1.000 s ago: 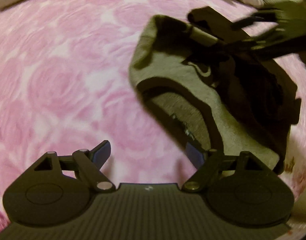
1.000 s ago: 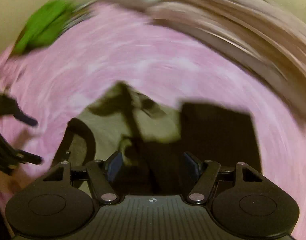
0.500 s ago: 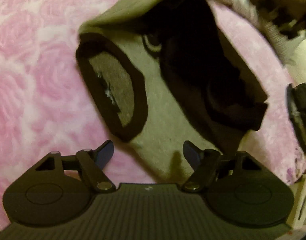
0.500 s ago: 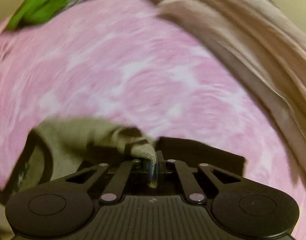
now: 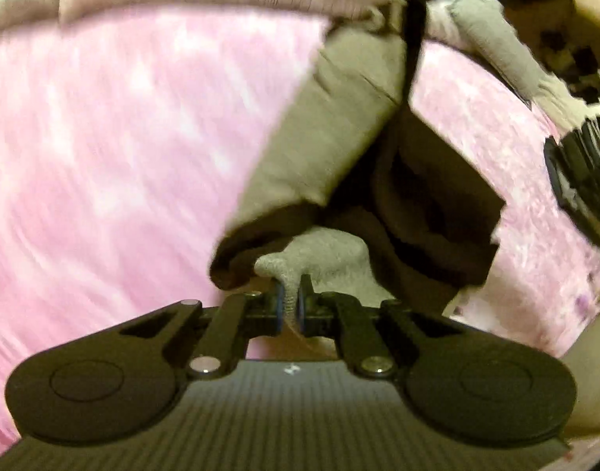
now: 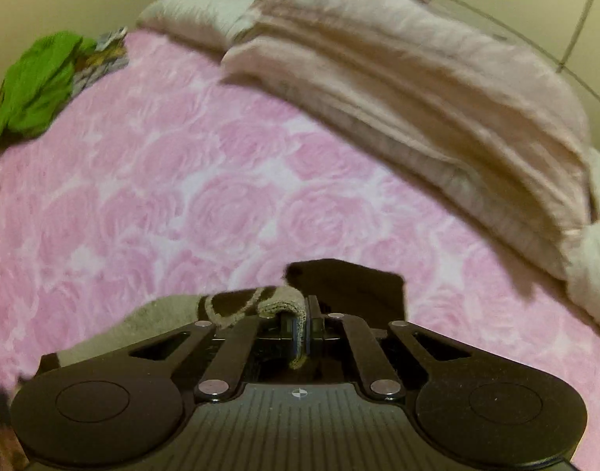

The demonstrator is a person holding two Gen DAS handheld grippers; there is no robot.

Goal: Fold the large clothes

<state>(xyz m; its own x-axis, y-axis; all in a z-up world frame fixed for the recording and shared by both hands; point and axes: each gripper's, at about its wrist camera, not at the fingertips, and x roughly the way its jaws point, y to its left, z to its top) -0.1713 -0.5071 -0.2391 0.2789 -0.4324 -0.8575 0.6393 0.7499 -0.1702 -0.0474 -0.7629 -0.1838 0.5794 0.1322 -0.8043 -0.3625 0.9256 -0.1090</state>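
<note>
Both fingers (image 5: 278, 306) now pinch knitted sweater (image 5: 331, 133).

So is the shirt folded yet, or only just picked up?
Only picked up. Done: the left gripper and right gripper are each shut on an edge of the grey and brown shirt. In hand: it hangs bunched over the pink blanket. Left: spreading it flat and all the folds.

No readable text, label, brand, number or sign in either wrist view; the pale looping mark on the grey-and-dark-brown knit garment (image 6: 237, 306), just left of the right gripper's (image 6: 300, 325) closed fingers, is too blurred to read.
</note>
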